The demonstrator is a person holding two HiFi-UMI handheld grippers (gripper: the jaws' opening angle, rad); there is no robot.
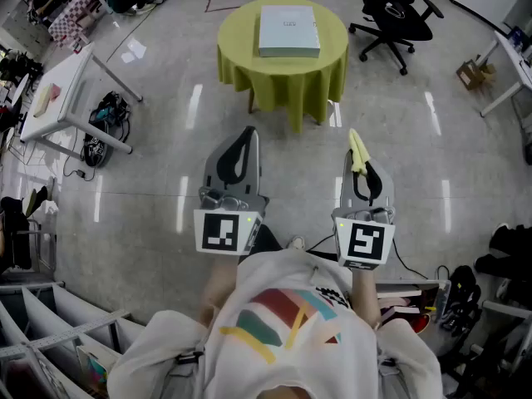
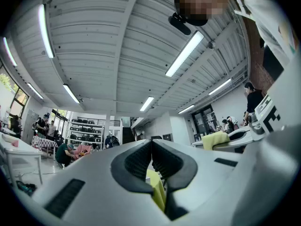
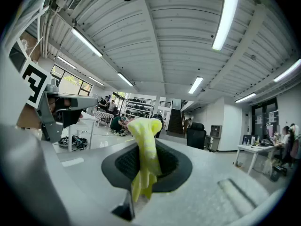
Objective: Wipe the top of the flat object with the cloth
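Note:
A flat pale grey-green box (image 1: 288,30) lies on a round table under a yellow-green tablecloth (image 1: 283,69), far ahead of both grippers. My right gripper (image 1: 356,146) is shut on a yellow cloth (image 1: 357,151), which sticks out past the jaw tips. In the right gripper view the cloth (image 3: 145,154) hangs bunched between the jaws of that gripper (image 3: 146,145). My left gripper (image 1: 247,133) is held level beside it, jaws closed together with nothing in them. The left gripper (image 2: 151,144) shows its tips touching in its own view. Both grippers are raised over the floor, well short of the table.
A black office chair (image 1: 397,15) stands right of the round table. A white table (image 1: 58,98) with a bag and cables (image 1: 104,119) under it is at the left. A white desk (image 1: 509,69) and a cardboard box (image 1: 474,73) are at the right.

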